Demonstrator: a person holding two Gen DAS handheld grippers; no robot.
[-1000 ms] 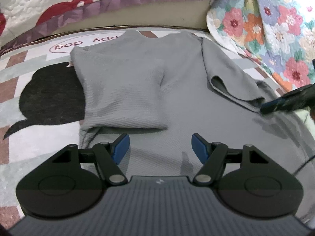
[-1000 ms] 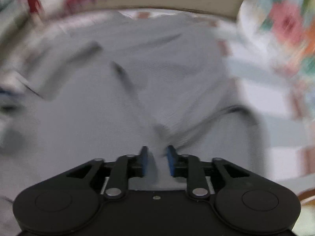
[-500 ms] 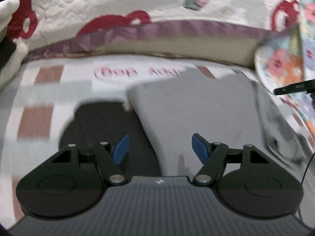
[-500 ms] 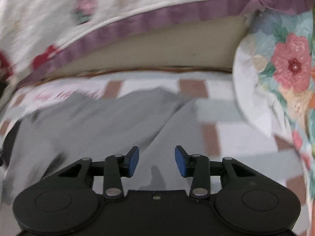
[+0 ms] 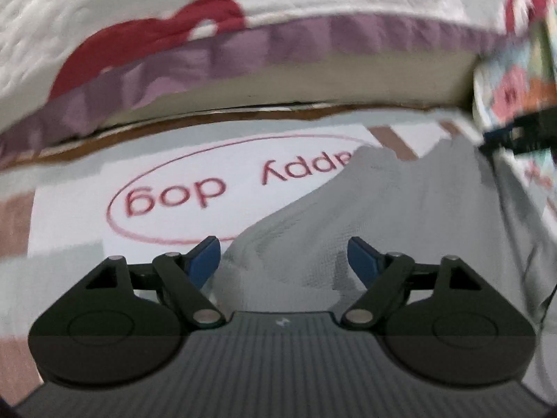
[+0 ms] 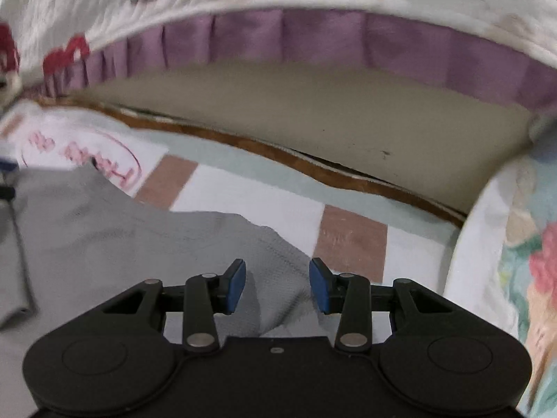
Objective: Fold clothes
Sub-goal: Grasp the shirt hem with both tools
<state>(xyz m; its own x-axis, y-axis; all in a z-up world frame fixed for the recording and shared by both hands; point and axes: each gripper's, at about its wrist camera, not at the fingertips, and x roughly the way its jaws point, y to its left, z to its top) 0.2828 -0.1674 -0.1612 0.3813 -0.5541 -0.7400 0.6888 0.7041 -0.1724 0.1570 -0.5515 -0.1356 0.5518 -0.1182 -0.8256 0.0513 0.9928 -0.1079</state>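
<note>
Left tongs (image 5: pixel 283 261), released, straddle the shirt's (image 5: pixel 400 209) corner at 12 o'clock on the mat (image 5: pixel 69 216). Right tongs (image 6: pixel 277 284), likewise released, straddle the opposite shirt (image 6: pixel 139 240) corner. Risk: uneven closure may pinch a single layer, or mat with cloth, skewing the fold; blur obscures the edges.

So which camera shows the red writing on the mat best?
The left wrist view. The red writing sits in the middle there, upside down, most of it readable inside its oval, with the grey shirt covering one end. The right wrist view shows only a blurred piece at the far left edge, too smeared to read.
</note>
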